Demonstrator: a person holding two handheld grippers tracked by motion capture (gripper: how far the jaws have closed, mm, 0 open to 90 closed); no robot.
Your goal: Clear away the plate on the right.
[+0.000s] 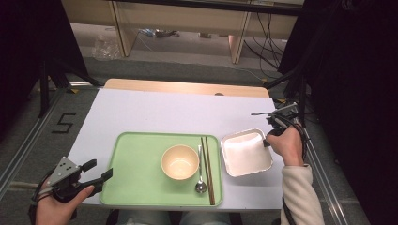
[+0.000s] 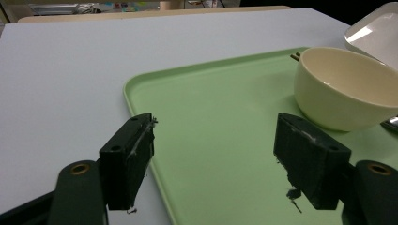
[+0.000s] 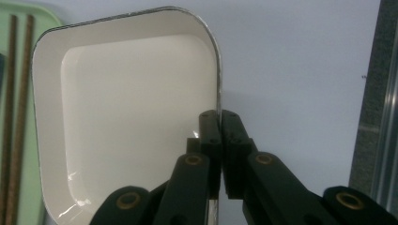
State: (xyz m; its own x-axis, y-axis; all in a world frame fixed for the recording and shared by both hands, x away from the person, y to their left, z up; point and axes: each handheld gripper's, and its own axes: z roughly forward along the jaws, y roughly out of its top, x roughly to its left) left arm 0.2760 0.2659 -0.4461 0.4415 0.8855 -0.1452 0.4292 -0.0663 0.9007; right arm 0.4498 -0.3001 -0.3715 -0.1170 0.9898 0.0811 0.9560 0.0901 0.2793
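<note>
**Dish pinched at the rim, placing left to do**

We clamp our right gripper (image 3: 219,140) on the white dish (image 1: 245,152), just right of the green tray (image 1: 136,187); setting it down remains. Our left gripper (image 2: 213,154) gapes empty over the tray's left edge. Bare tabletop lies beyond the tray.

- High view: table top (image 1: 155,110) evenly lit from above, pale and slightly washed; surroundings at both sides fall to near black; picture soft, low in detail
- Glare patch on the white dish (image 1: 245,152); faint sheen inside the bowl (image 1: 179,162); shadows short and weak
- Left gripper view: bright, tray (image 2: 211,117) sharp; near jaws a little soft
- Right gripper view: dish interior glossy, small highlights at its lower rim; jaws close and dark
</note>
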